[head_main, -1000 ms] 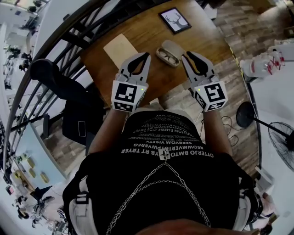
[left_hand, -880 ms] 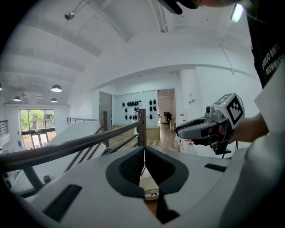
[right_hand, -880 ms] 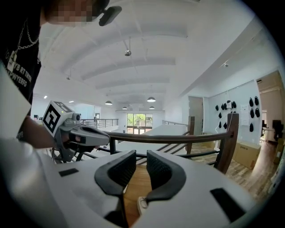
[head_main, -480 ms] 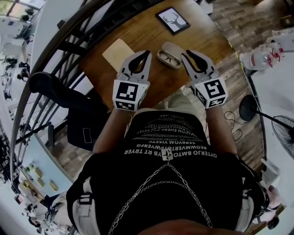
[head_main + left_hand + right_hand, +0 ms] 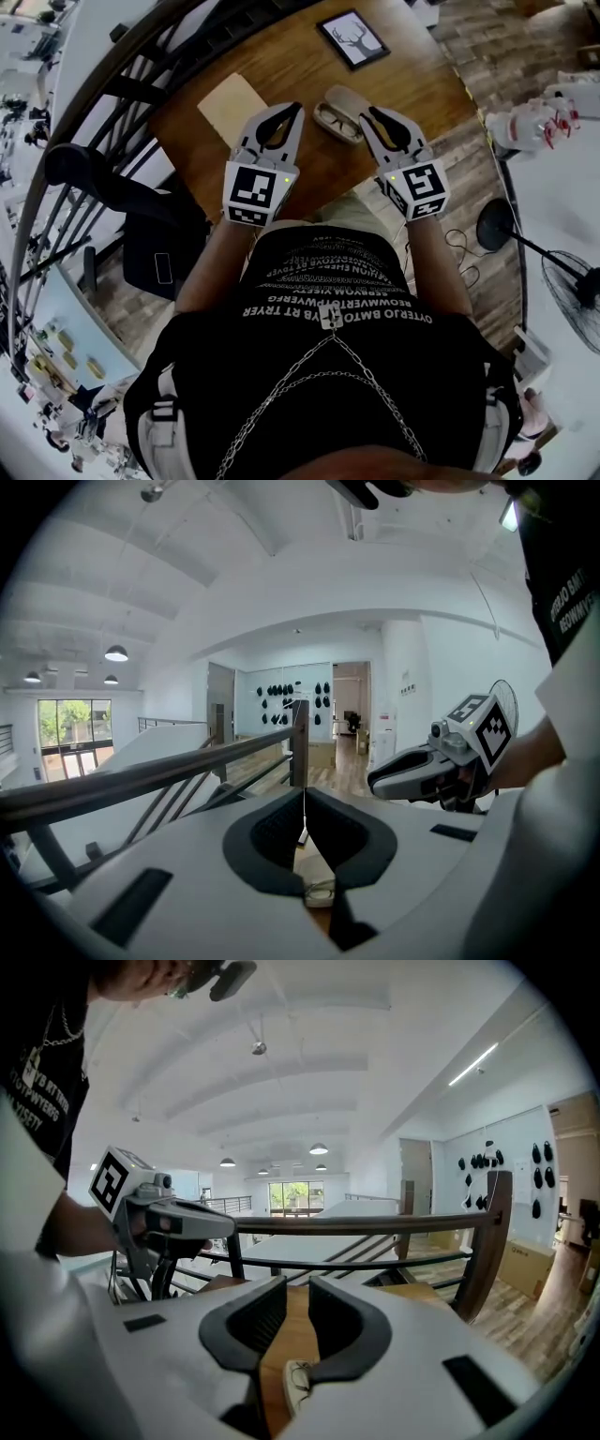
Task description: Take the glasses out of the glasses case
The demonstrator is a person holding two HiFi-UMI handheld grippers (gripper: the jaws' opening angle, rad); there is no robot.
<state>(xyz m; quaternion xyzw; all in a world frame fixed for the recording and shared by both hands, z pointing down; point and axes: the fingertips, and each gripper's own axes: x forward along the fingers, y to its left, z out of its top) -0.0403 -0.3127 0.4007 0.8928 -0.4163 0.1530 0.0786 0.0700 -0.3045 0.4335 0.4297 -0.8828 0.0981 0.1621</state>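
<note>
On the wooden table [image 5: 300, 66] ahead of the person, the glasses case [image 5: 341, 112] is lying open with the glasses [image 5: 336, 122] still sitting in its lower half. So the task looks to be at the reach stage, with nothing lifted yet. The left gripper [image 5: 294, 110] is hovering just beside the case on one side, its jaws pressed together on nothing. The right gripper [image 5: 367, 114] is hanging just beside the other side, its jaws standing narrowly apart and empty. I would guess one gripper needs to steady the case while the other pinches the frame, gently, since the thin glasses could slip. A pale board [image 5: 236, 105] and a framed deer picture [image 5: 352, 39] are sharing the table. A dark railing [image 5: 141, 66] is curving past it, and a fan [image 5: 577, 291] is standing on the plank floor [image 5: 487, 56].
</note>
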